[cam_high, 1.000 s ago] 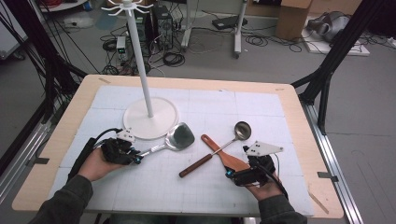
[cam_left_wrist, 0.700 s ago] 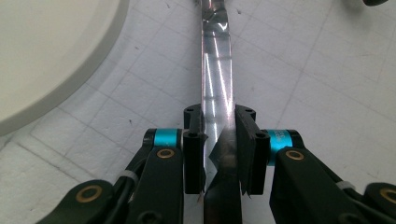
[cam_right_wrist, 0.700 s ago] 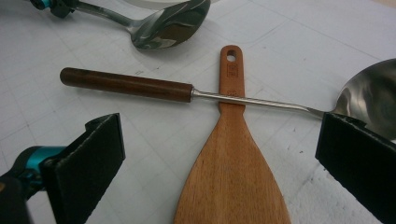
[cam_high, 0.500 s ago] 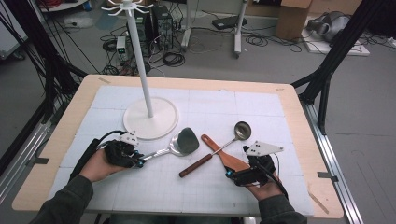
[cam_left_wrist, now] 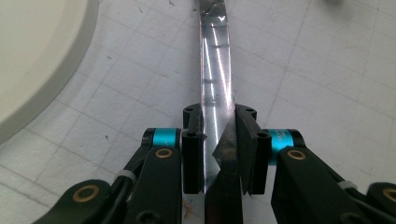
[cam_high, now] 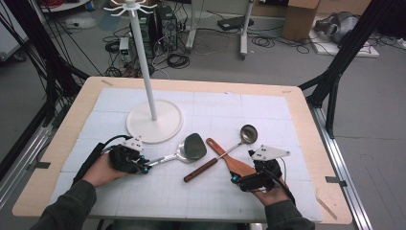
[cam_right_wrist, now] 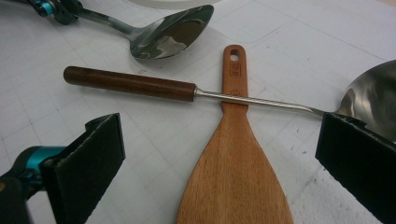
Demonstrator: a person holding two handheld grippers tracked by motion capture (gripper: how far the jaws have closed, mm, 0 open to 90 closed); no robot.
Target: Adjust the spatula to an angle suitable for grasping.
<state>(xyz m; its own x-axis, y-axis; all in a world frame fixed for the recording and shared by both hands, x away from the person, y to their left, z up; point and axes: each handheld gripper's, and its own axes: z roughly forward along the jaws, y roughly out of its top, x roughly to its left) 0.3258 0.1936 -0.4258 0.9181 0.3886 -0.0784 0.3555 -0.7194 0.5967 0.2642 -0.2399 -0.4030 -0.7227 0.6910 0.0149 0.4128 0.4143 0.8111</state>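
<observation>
Steel spoon point(cam_left_wrist: 215, 79) handle clenched in left tool point(cam_left_wrist: 219, 140); right tool point(cam_right_wrist: 224, 163) released over spatula point(cam_right_wrist: 233, 177). Lift level, clear of stand point(cam_high: 154, 120).

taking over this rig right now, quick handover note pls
Left gripper: shut on the metal spoon's handle; spoon bowl lies near the stand base.
Right gripper: open, jaws astride the wooden spatula, not gripping.
The ladle lies across the spatula's handle.
Done: spoon gripped.
Left: probably hang the utensils on the hook stand; none is up yet.
</observation>
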